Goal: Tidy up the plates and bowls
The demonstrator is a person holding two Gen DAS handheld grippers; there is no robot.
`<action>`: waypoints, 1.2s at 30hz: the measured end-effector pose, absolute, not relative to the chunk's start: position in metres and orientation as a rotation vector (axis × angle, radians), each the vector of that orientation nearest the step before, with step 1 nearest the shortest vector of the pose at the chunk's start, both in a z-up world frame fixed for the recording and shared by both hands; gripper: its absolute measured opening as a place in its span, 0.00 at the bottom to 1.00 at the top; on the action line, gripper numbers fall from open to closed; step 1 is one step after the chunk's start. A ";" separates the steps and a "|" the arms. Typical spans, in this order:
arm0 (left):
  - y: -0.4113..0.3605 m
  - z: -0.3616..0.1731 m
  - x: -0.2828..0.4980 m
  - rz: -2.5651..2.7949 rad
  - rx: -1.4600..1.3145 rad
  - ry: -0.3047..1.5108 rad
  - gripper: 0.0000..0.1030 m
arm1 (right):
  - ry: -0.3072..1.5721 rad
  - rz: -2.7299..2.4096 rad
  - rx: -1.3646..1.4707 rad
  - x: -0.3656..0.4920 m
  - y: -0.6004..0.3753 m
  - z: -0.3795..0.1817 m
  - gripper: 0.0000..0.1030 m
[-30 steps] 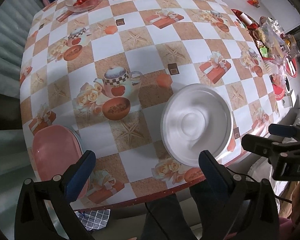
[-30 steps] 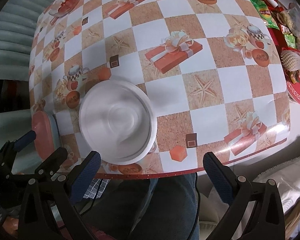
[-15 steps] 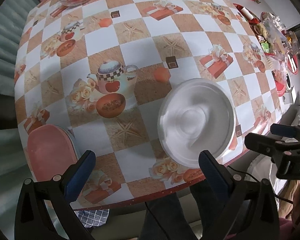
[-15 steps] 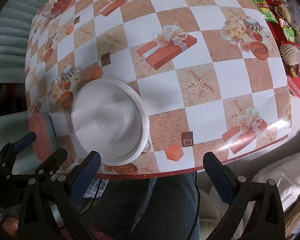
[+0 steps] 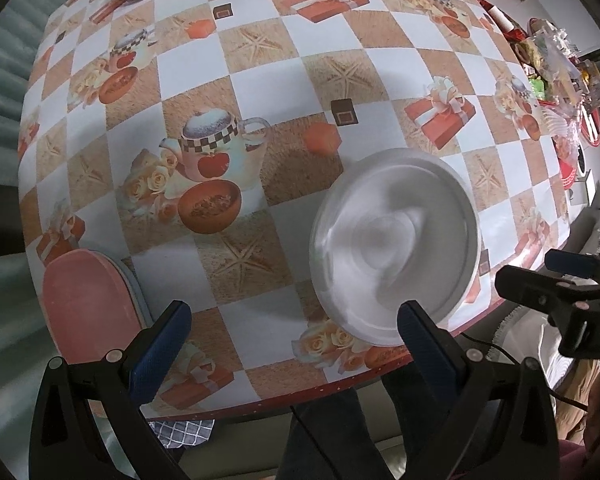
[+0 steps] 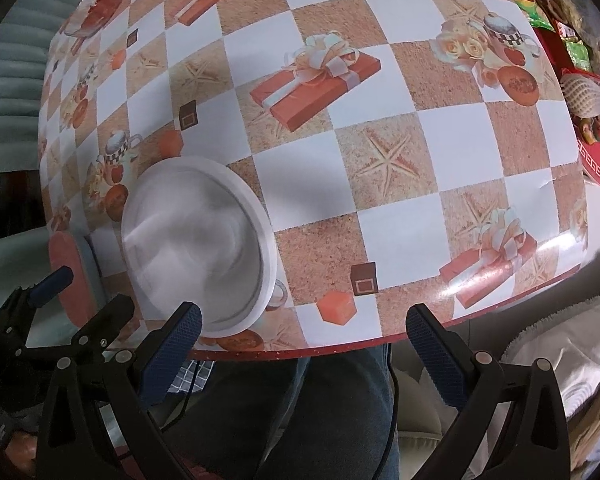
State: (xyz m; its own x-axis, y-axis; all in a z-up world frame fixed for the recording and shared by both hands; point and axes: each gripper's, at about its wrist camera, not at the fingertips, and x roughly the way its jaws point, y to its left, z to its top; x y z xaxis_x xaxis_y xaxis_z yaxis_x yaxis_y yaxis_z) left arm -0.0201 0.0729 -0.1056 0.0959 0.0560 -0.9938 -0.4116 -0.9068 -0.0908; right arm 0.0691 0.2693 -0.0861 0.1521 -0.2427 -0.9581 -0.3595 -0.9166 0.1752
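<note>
While the white bowl (image 5: pixel 394 246) sits near the table edge, your left gripper (image 5: pixel 288 326) and right gripper (image 6: pixel 304 334) hover beside it, jaws spread, empty; pink plate (image 5: pixel 84 300) left of it.

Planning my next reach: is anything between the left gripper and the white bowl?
Nothing visible. The left gripper is open above the table's near edge, and the white bowl lies just ahead of its right finger. Only bare printed cloth lies between. The pink plate sits off to the left.
</note>
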 end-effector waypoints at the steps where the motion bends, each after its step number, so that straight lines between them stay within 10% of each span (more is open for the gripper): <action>1: 0.073 -0.106 -0.021 1.869 -2.036 0.350 1.00 | 0.605 1.890 -2.313 0.069 0.269 -0.087 1.00; 36: 0.076 -0.129 -0.030 1.818 -2.092 0.355 1.00 | 0.575 1.826 -2.381 0.060 0.259 -0.110 1.00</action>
